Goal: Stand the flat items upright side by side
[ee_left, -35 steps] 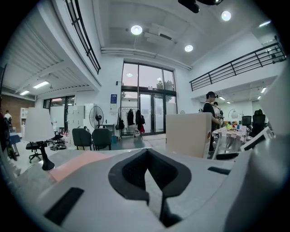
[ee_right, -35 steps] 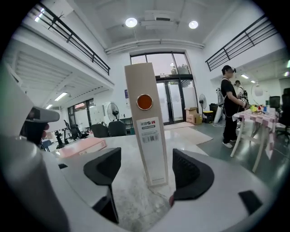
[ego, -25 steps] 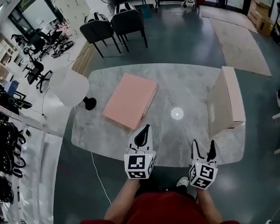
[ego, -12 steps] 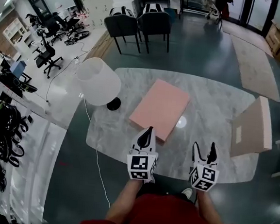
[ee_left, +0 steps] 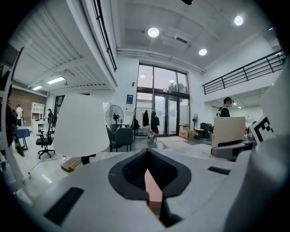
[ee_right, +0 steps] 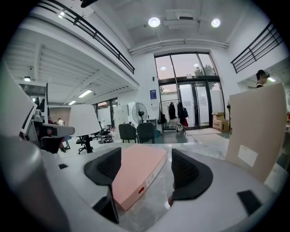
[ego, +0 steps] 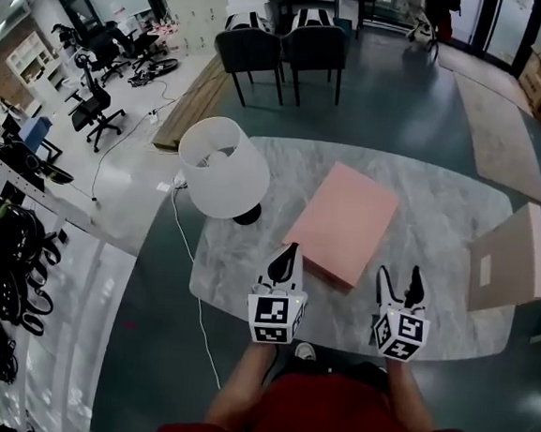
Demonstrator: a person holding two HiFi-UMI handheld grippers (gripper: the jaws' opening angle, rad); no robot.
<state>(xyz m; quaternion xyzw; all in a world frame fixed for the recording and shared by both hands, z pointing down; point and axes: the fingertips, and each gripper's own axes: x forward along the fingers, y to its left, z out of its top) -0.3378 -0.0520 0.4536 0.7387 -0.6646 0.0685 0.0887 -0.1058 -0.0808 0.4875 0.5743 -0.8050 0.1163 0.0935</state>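
Note:
A flat pink box (ego: 340, 224) lies on the marble table (ego: 423, 191). A beige flat box (ego: 507, 259) stands upright on edge at the table's right end. My left gripper (ego: 288, 252) is shut with nothing in it, its tips at the pink box's near left corner. In the left gripper view, only a sliver of the pink box (ee_left: 153, 192) shows beyond the shut left gripper (ee_left: 147, 158). My right gripper (ego: 401, 280) is open and empty, just right of the box's near edge. The right gripper view shows the pink box (ee_right: 136, 174) ahead between the right gripper (ee_right: 141, 170) pads, and the beige box (ee_right: 258, 131) at right.
A white table lamp (ego: 223, 169) on a black foot stands at the table's left end, left of the pink box; it also fills the left of the left gripper view as the lamp (ee_left: 81, 127). Two dark chairs (ego: 285, 52) stand beyond the table. The table's near edge is right under both grippers.
The head view has swung: table, lamp and boxes have slid right and nearer in the picture. The pink box's near edge now lies close to both grippers. Jaws unchanged.

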